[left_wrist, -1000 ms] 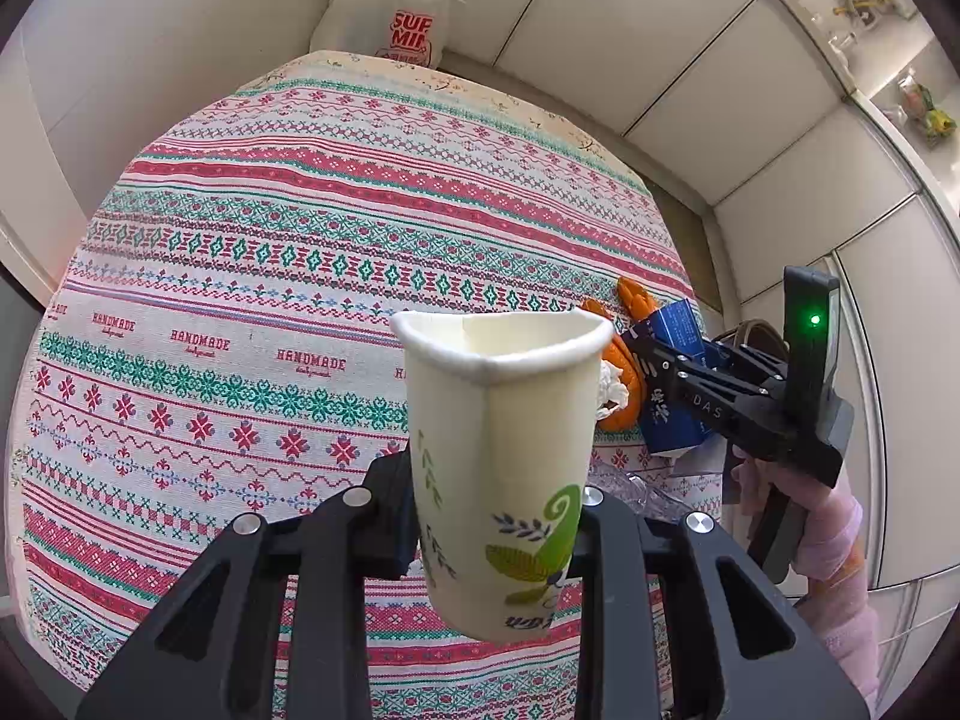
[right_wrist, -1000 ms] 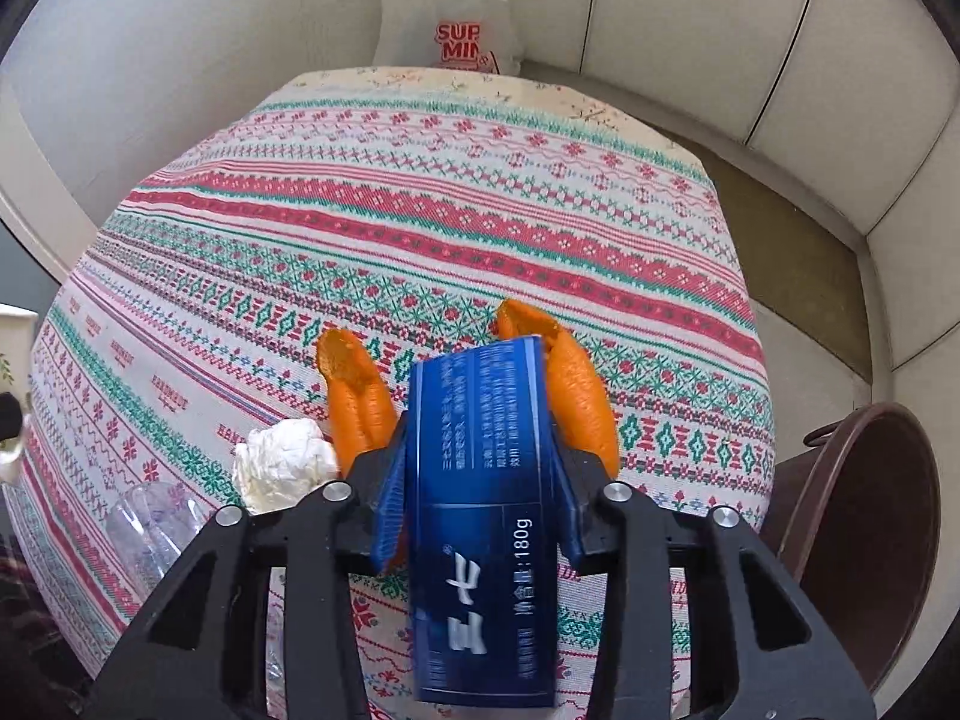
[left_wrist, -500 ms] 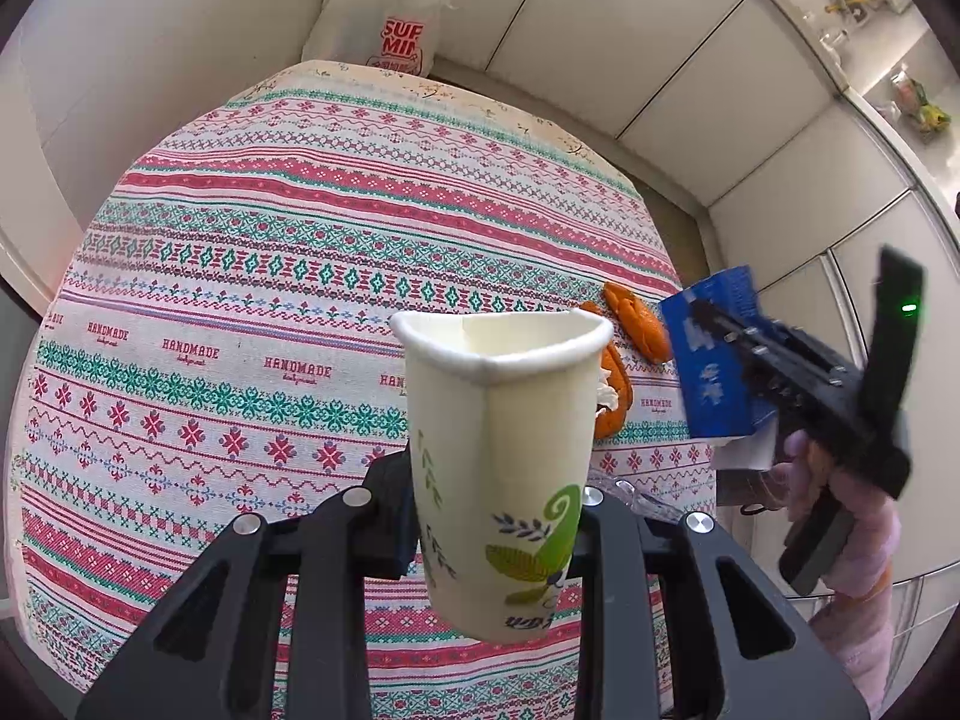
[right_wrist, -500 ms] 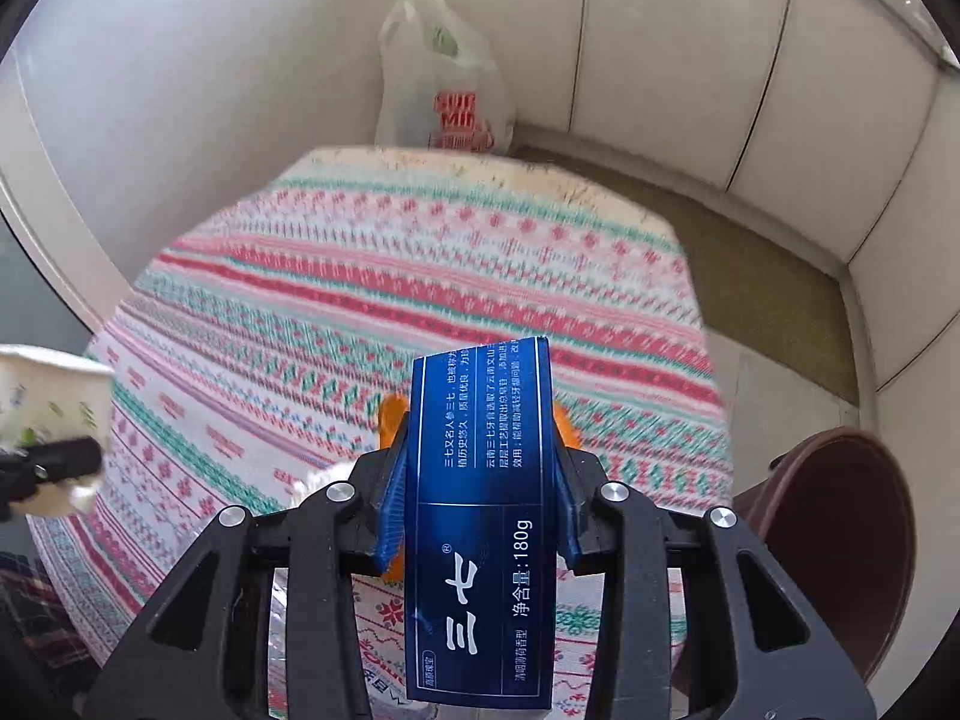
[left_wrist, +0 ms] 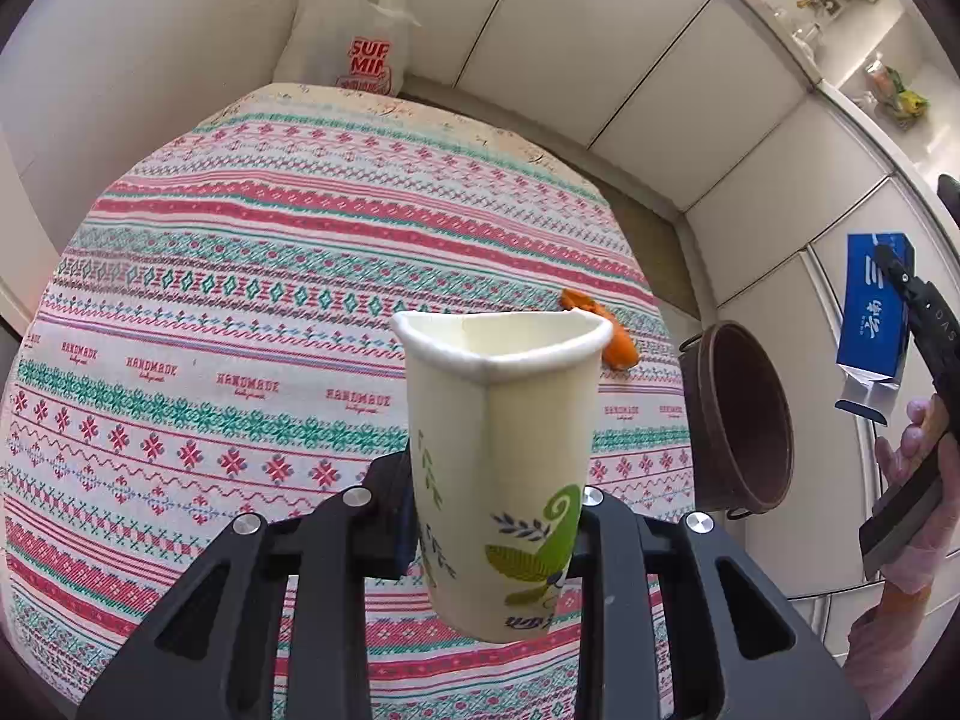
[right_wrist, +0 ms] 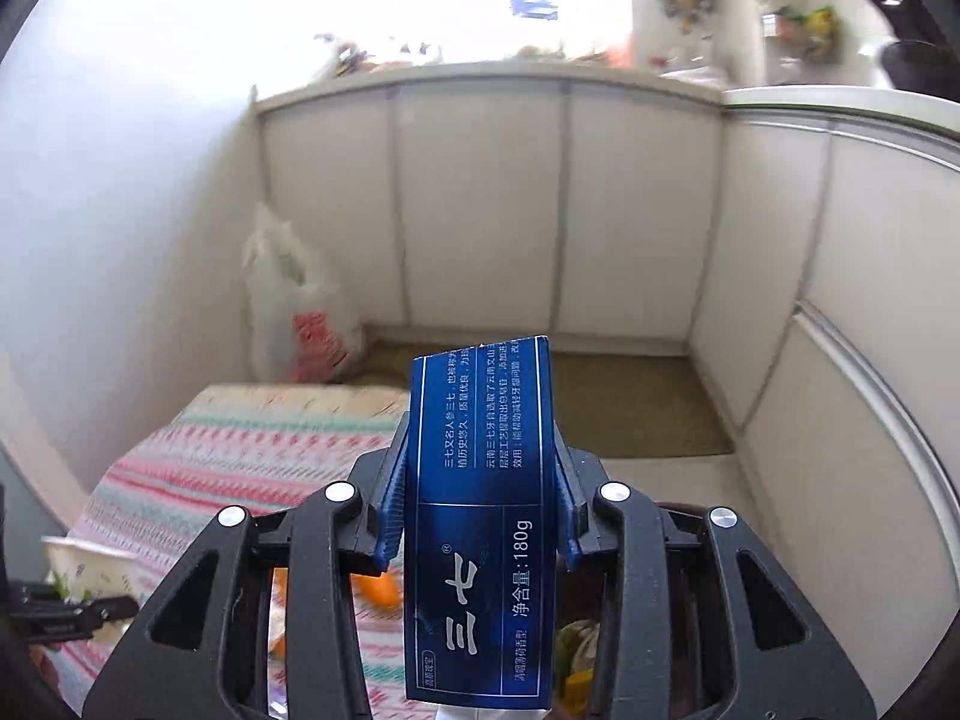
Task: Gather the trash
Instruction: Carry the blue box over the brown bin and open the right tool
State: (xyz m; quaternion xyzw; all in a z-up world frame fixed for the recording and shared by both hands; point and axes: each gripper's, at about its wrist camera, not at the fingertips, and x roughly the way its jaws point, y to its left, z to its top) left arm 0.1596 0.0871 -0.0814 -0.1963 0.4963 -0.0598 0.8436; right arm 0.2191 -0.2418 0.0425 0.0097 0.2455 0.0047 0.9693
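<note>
The left gripper [left_wrist: 498, 516] is held level above the table [left_wrist: 240, 300], its jaws clenched on an upright paper cup [left_wrist: 501, 468] whose rim is squeezed out of round. The right gripper [right_wrist: 480, 516] is raised and grips a blue box [right_wrist: 483, 528] above the brown bin [left_wrist: 735, 420] beside the table. The bin seems to hold some scraps, blurred. An orange peel [left_wrist: 618, 345] lies on the table.

matt paper cup [left_wrist: 501, 468], glossy blue cardboard box [right_wrist: 483, 531], woven cloth tablecloth [left_wrist: 252, 312], thin crinkled plastic bag [left_wrist: 354, 30]
</note>
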